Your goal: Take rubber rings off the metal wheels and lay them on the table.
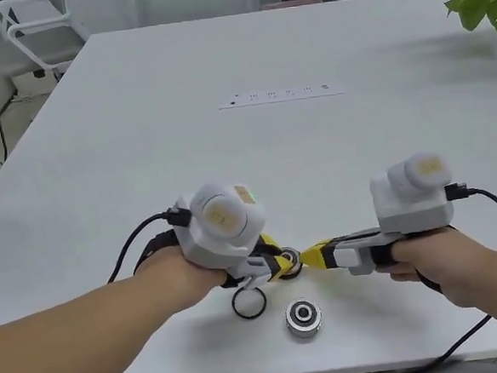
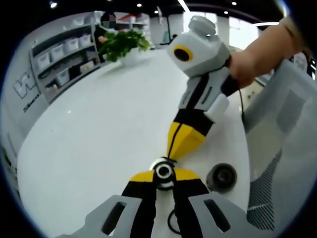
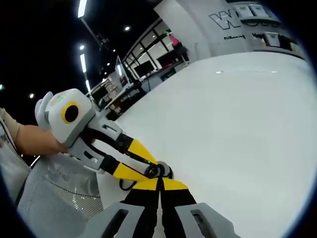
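Two grippers meet nose to nose over the near edge of the table (image 1: 314, 148).

STATUS
- L gripper (image 1: 277, 265): jaws closed on a small metal wheel (image 2: 163, 170), held clear of the surface betw. the yellow tips.
- R gripper (image 1: 311, 256): jaws pressed together, tips touching the wheel's rim. Cannot tell whether a lip of rubber is pinched betw. them.
- One loose ring (image 1: 249, 302) lies flat on the table just below the L gripper. A second wheel (image 1: 303, 317) sits beside it toward the R side; unclear whether it carries a ring.

STEP IN HAND (est.): peel ring off the held wheel.
1. L clamp should bear on metal, not rubber, or the ring is trapped. Pics do not settle which.
2. R: catch only the ring's outer lip. If the tips skate on metal, open slightly & re-seat.
3. Draw R away w/ a slight roll so the ring walks over the rim one side first.
4. No jerks: stretched rubber may snap back or knock the wheel out of the L jaws.
5. Once free, lower R & release next to the loose ring, apart from the second wheel.
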